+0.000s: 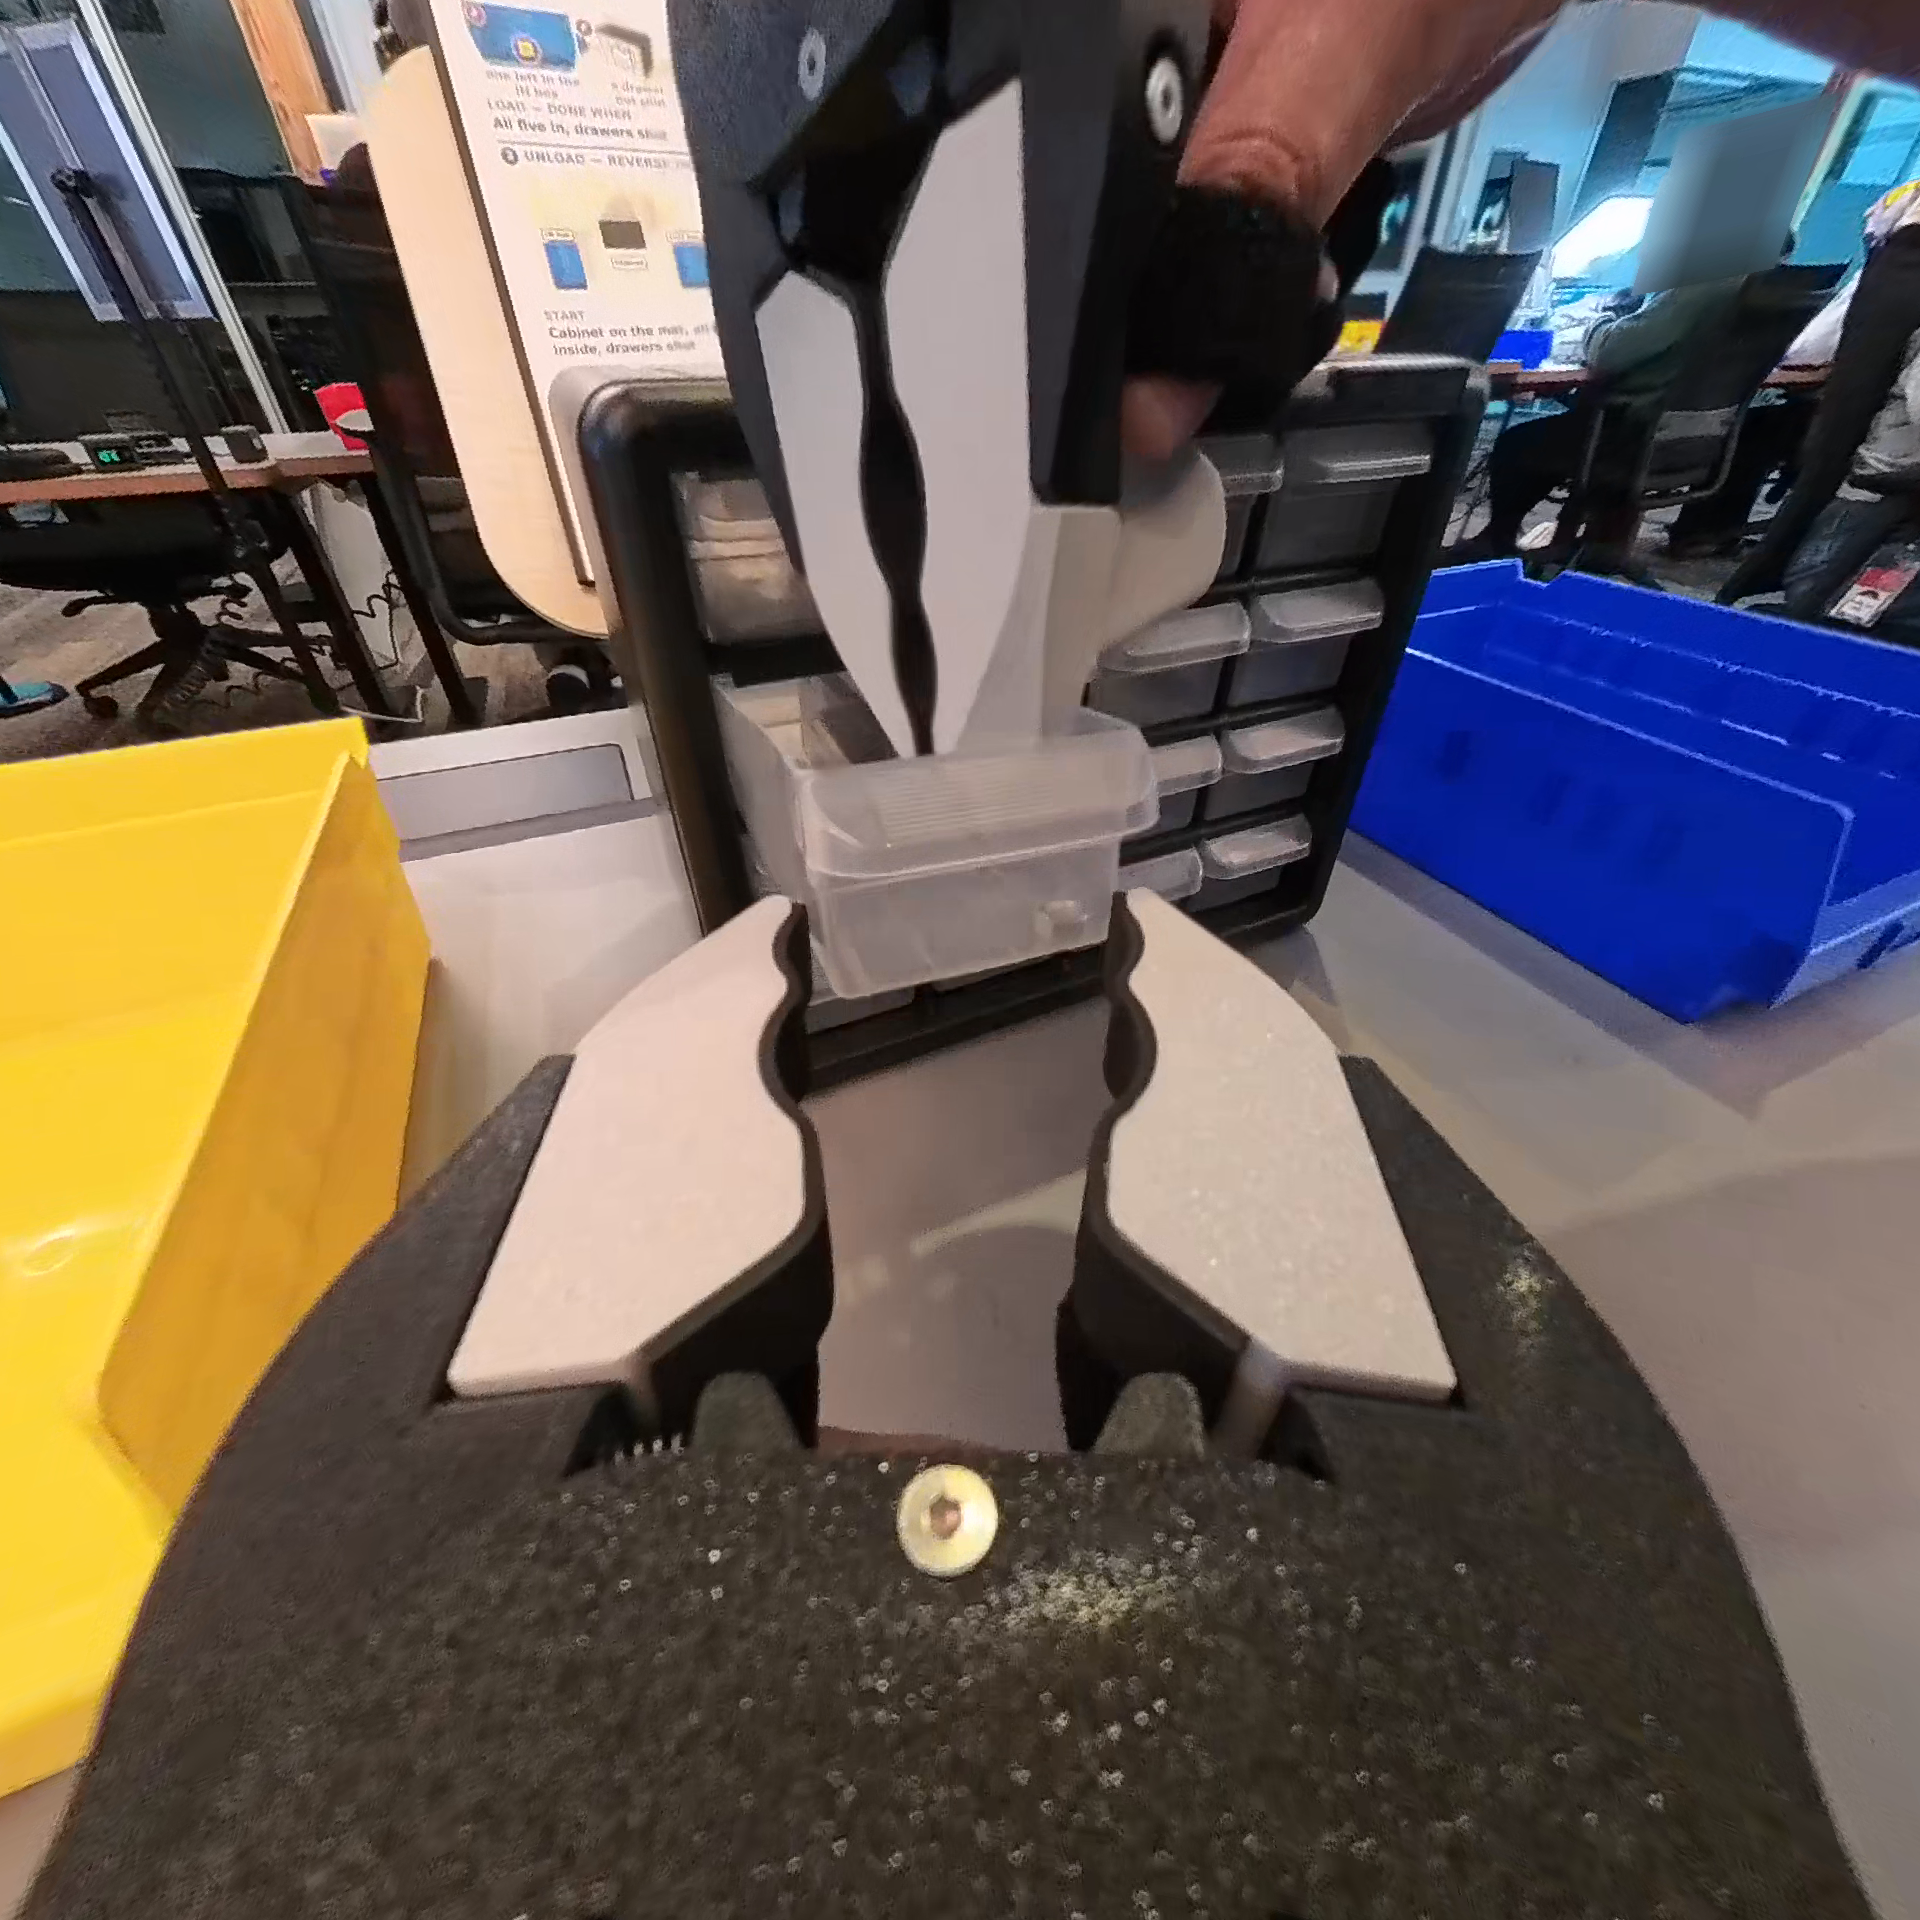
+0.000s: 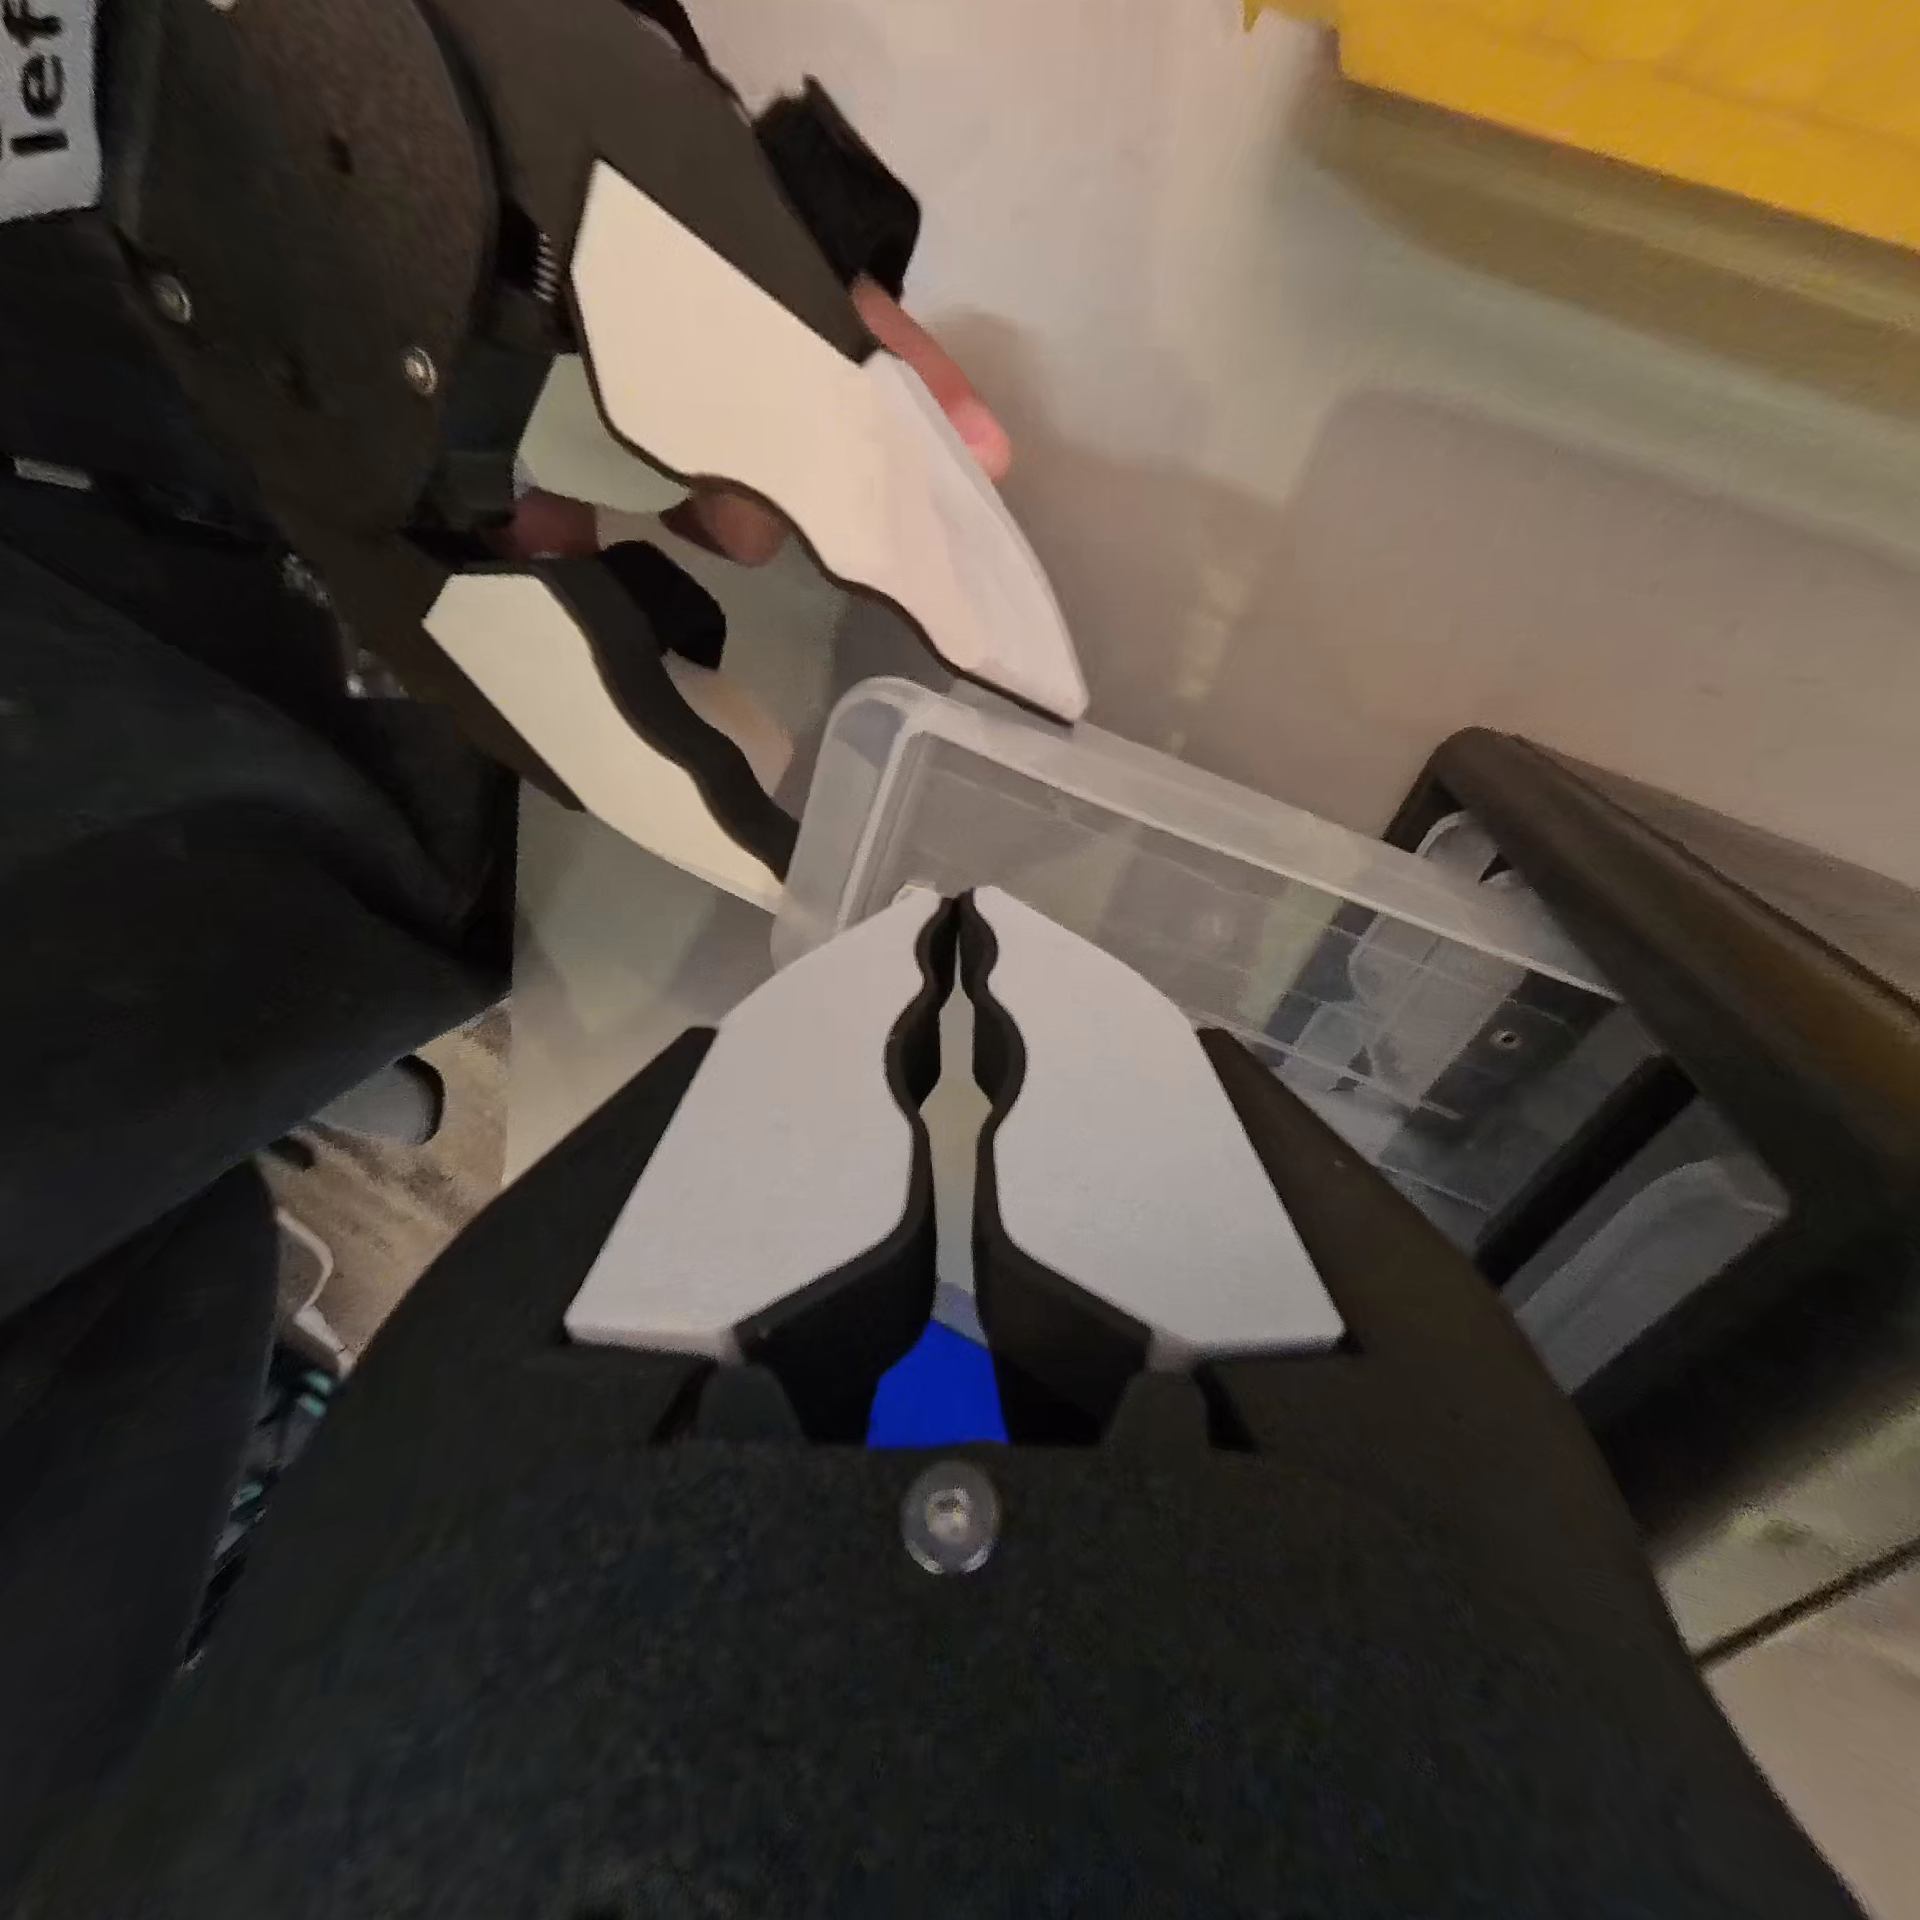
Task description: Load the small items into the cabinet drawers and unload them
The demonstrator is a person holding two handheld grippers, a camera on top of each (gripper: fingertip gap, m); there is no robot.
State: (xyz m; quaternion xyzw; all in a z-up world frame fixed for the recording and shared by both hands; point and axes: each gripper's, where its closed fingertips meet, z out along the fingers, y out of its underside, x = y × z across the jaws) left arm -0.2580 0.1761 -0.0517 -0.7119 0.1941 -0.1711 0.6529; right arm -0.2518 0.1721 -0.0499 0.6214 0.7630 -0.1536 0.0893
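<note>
A black cabinet (image 1: 644,623) of small clear drawers stands on the grey table. One clear drawer (image 1: 966,862) is pulled far out. My left gripper (image 1: 961,930) is shut on the drawer's front end, one pad on each side wall. The right wrist view shows the left gripper (image 2: 925,784) astride the same drawer (image 2: 1143,831). My right gripper (image 2: 956,902) is shut, pads together, with nothing visible between them. It points down from above, and its tips (image 1: 920,740) reach just inside the drawer's open top. A small pale lump (image 1: 1062,916) shows through the drawer's front wall.
A yellow bin (image 1: 187,1039) stands at the left and a blue bin (image 1: 1662,779) at the right of the cabinet. A white instruction board (image 1: 582,208) stands behind it. A hand (image 1: 1299,125) holds the right gripper. People sit at desks at the far right. The tips of both grippers are at nearly the same place.
</note>
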